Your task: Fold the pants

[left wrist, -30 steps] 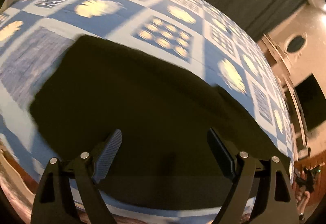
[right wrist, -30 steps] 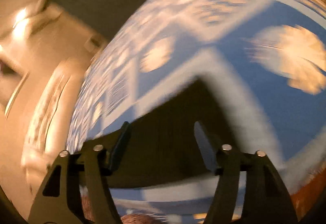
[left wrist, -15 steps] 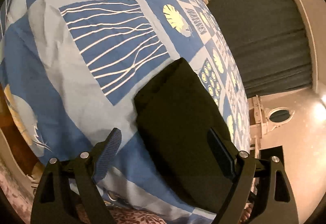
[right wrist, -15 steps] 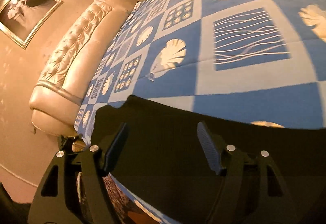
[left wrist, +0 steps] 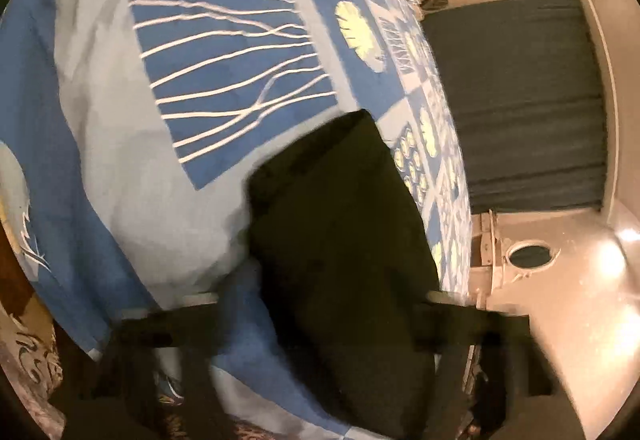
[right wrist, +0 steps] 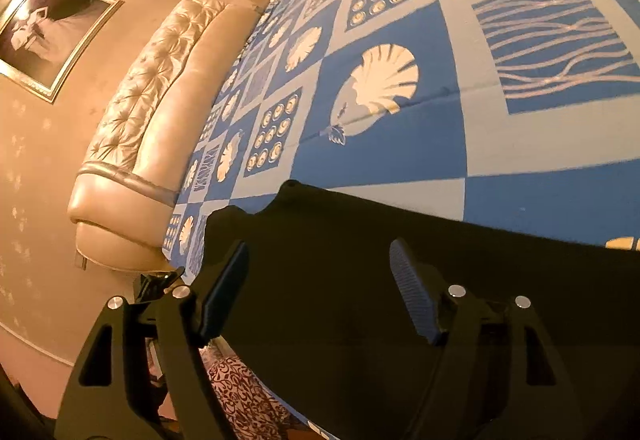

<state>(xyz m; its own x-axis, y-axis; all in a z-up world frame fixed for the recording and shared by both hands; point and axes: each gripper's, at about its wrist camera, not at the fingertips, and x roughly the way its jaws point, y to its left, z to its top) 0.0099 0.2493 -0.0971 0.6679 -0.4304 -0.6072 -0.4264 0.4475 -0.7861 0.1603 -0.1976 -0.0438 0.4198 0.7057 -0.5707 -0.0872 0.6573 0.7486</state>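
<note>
**Dark pants laid on a patterned bed cover, both grippers over them**

The pants [right wrist: 400, 300] are seen as a dark, flat, already doubled strip laid on the blue and pale patchwork bedspread [right wrist: 400, 160], near the edge of the bed closest to the cameras. In the left wrist view the pants [left wrist: 344, 248] run as a long band from a squared end beside the wavy-line panel [left wrist: 224, 68] down toward the lower edge of the picture.

The left gripper [left wrist: 320, 316] is heavily blurred; its jaws are closing, with the band of pants lying between them, and it cannot be told whether the fingers press the cloth yet. The right gripper [right wrist: 320, 284] is held over the pants near their lumpy end, its jaws apart and opening slightly, the ribbed pads [right wrist: 412, 292] clear of each other with the dark cloth seen between them.

Beyond the pants, a shell motif [right wrist: 380, 84] is printed on the bedspread. A tufted cream headboard [right wrist: 160, 120] stands past the far end of the bedspread, and a framed picture [right wrist: 48, 32] hangs on the wall beyond it. In the left wrist view a dark curtain [left wrist: 520, 100] is seen beyond the bedspread.

No containers are seen, and no writing can be read.
</note>
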